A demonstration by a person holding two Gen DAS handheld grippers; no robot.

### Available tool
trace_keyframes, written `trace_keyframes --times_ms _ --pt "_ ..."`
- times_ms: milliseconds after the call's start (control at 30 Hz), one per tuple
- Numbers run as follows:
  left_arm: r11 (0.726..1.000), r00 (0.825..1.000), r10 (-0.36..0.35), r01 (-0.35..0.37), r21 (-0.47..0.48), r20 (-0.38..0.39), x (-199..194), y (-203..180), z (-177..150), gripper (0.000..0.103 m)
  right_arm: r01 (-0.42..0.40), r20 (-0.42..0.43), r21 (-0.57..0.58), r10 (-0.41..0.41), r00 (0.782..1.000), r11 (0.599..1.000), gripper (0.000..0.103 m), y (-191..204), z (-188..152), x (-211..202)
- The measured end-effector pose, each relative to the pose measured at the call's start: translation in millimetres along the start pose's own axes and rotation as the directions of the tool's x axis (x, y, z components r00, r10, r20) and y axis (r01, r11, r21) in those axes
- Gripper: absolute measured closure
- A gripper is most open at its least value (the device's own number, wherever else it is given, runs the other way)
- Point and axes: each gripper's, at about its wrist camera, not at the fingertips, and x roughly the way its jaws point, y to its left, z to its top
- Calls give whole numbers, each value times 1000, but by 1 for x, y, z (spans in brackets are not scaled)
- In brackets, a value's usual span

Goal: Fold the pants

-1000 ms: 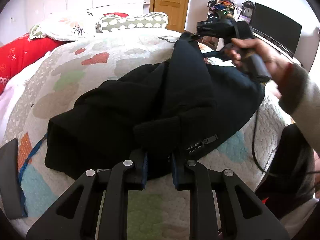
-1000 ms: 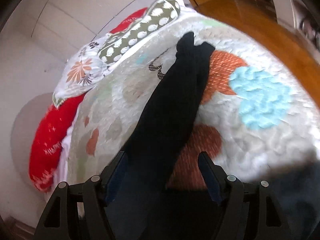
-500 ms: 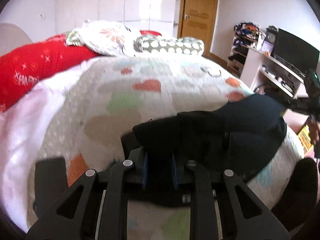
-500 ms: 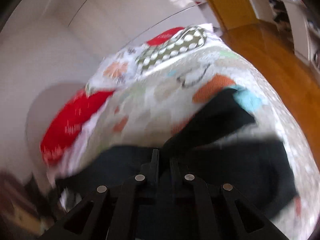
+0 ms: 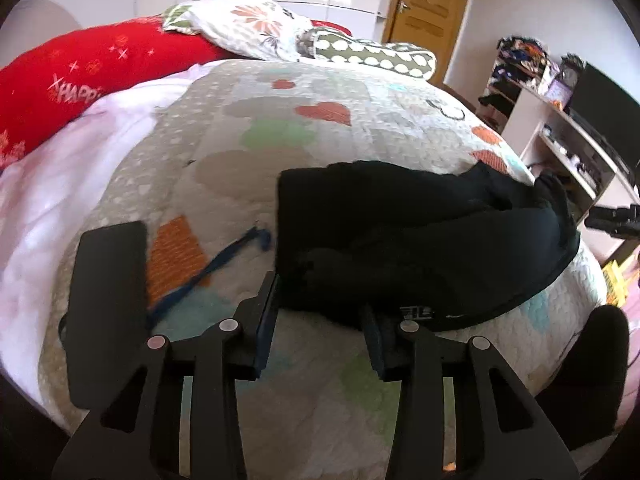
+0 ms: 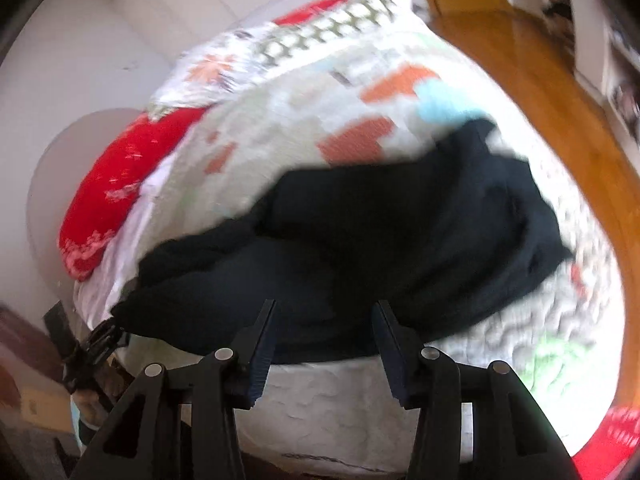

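Observation:
The black pants (image 5: 420, 240) lie folded in a thick bundle on the patterned quilt (image 5: 280, 128), near the bed's front edge. They also fill the middle of the right wrist view (image 6: 360, 248). My left gripper (image 5: 320, 320) is open, its fingers straddling the near edge of the bundle without clamping it. My right gripper (image 6: 324, 340) is open at the opposite edge of the pants, holding nothing. The right gripper's tip shows at the far right of the left wrist view (image 5: 616, 220).
A red cushion (image 5: 80, 80), a floral pillow (image 5: 248, 28) and a spotted bolster (image 5: 372, 56) lie at the bed's head. A blue cord (image 5: 208, 272) and a flat black object (image 5: 106, 312) lie left of the pants. Shelves (image 5: 560, 128) and wooden floor (image 6: 540, 60) are to the right.
Both grippers held the pants shut half a second ago and have now opened and let go. The leg has been folded over, and the pants lie in a compact bundle.

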Motion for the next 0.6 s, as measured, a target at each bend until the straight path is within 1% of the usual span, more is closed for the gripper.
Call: trace_keyframes --times_ms 67,100,167,233,267,300,333,433,467,500,533,600 --pt "999 1000 1 0 -38 1 -2 10 2 52 -27 37 -57 29 999 998 54 15 13 2" --pt "998 1000 -1 2 -59 4 -3 15 5 52 -37 44 -85 40 998 996 54 23 21 9" --pt "996 1000 -5 6 -94 15 -7 23 8 52 -37 15 -124 39 999 992 54 37 31 32" --pt "993 999 -12 16 -120 33 -14 31 12 52 -55 -45 -149 49 998 987 54 46 44 62" --pt "991 999 -14 20 -132 43 -18 34 14 50 -70 -89 -149 57 994 986 54 48 51 82" --pt "991 999 -13 19 -134 45 -20 36 16 44 -75 -129 -140 56 990 987 54 48 56 102" --pt "991 999 -10 16 -130 49 -21 38 19 41 -74 -153 -131 54 987 989 54 45 58 114" --pt "991 998 -18 27 -132 66 -20 39 26 39 -84 -204 -99 62 977 991 53 41 62 144" --pt "990 998 -26 34 -133 62 -17 39 27 37 -100 -219 -89 79 973 991 53 40 61 151" --pt "991 998 -30 37 -132 54 -12 37 28 34 -112 -211 -91 91 973 990 53 41 61 154" --pt "992 999 -25 30 -126 42 -4 34 30 34 -120 -201 -96 99 975 988 53 42 61 153" --pt "992 1000 -25 27 -124 19 9 29 33 34 -168 -187 -98 148 971 981 54 45 60 152"
